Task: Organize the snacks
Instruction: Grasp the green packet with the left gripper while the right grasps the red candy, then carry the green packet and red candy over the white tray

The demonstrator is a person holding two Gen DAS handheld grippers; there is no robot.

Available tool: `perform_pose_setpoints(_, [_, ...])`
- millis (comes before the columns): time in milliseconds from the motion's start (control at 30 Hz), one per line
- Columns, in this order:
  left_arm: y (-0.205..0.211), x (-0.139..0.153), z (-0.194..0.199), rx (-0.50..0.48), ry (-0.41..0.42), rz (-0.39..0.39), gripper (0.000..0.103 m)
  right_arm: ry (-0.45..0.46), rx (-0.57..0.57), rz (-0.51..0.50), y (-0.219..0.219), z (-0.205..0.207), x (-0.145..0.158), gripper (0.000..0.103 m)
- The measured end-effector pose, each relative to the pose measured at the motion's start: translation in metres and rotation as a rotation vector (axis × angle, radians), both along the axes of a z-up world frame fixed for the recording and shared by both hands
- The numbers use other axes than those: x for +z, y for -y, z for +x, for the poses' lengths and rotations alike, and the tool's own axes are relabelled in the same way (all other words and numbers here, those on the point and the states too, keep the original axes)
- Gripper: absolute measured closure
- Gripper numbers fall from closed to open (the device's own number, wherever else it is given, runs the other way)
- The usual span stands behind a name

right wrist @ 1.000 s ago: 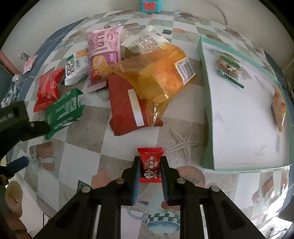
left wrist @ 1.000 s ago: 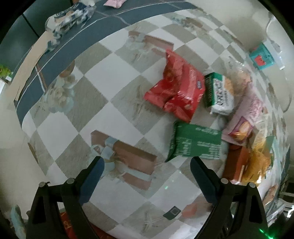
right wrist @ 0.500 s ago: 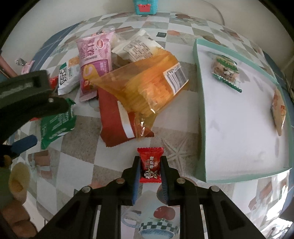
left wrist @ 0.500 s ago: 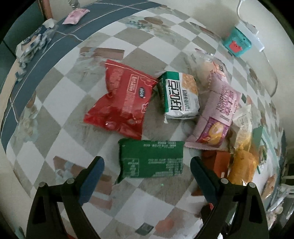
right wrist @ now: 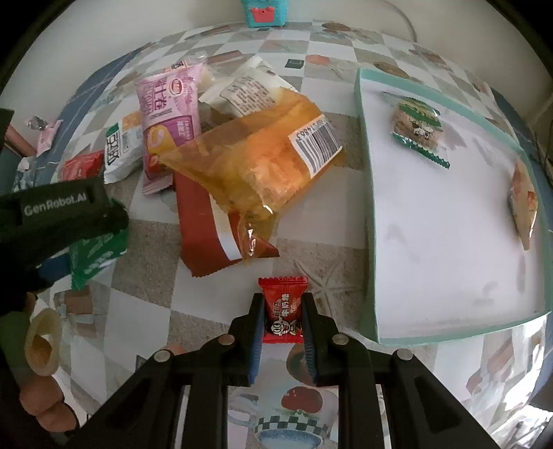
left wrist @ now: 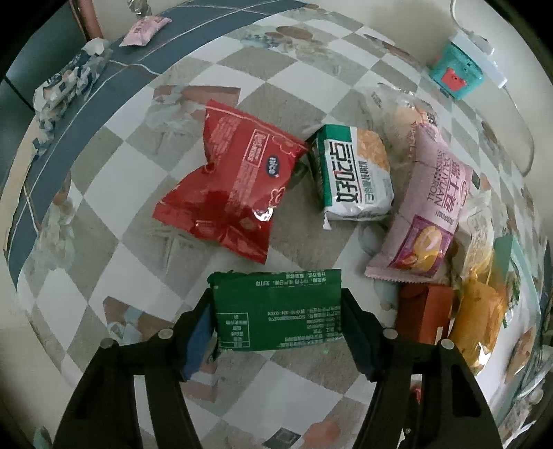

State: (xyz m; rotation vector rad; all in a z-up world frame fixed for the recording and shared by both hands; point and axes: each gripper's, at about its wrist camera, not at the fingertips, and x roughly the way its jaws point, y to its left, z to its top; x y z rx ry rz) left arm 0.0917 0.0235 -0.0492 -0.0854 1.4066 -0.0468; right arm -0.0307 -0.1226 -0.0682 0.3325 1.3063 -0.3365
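The left gripper (left wrist: pixel 276 323) points down at the table, and its jaws are closing on a green packet (left wrist: pixel 278 311) that sits between them. Both blue pads touch the packet's short ends. The right gripper (right wrist: pixel 283 328) is pinching a small red candy (right wrist: pixel 282 312) tight, just above the checked tablecloth (right wrist: pixel 145 311).

Only the right view shows the white tray with a teal rim (right wrist: pixel 366 193). It lies just right of the candy. Two snacks are in it: one with green zigzag ends (right wrist: pixel 416 129) and one orange snack (right wrist: pixel 523 207) at the far side. This view also shows the left gripper's black body (right wrist: pixel 58 214) from the side, covering part of the green packet, and a person's fingers (right wrist: pixel 45 407) at the lower left.

Only the left view shows the red bag (left wrist: pixel 235 183) whole, a small pink packet (left wrist: pixel 145 29) far off on the blue edge, and a crumpled blue and white wrapper (left wrist: pixel 65 86) near it.

Both views show the pile: a white and green packet (left wrist: pixel 352 176), a pink packet (left wrist: pixel 425 203), a see-through orange bag (right wrist: pixel 255 162) lying on top of a dark red packet (right wrist: pixel 204 228), and a white packet (right wrist: pixel 252 89) behind. A teal box (left wrist: pixel 456 74) stands by the wall.

Counted: two grippers, one tray, two snacks in it, one candy held.
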Motion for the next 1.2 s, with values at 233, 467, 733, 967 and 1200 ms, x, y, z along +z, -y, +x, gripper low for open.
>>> perform_pose_setpoints(233, [-0.009, 0.008, -0.007, 0.007, -0.017, 0.037, 0.034, 0.043, -0.033, 0.102, 0.014, -0.008, 0.008, 0.081])
perform_pose_setpoints(467, [-0.009, 0.035, -0.020, 0.009, 0.054, 0.013, 0.034, 0.101, -0.032, 0.138, 0.025, -0.017, 0.026, 0.081])
perform_pose_setpoints(733, [-0.011, 0.067, -0.038, -0.004, 0.145, 0.000, 0.034, 0.174, -0.062, 0.099, 0.035, -0.032, 0.057, 0.081])
perform_pose_setpoints(967, [0.010, 0.066, -0.040, -0.034, 0.179, -0.002, 0.034, 0.188, -0.167, 0.069, 0.056, -0.046, 0.066, 0.081])
perform_pose_setpoints(1200, [0.045, 0.075, -0.062, -0.133, 0.225, -0.020, 0.034, 0.203, -0.356, 0.073, 0.113, -0.078, 0.065, 0.081])
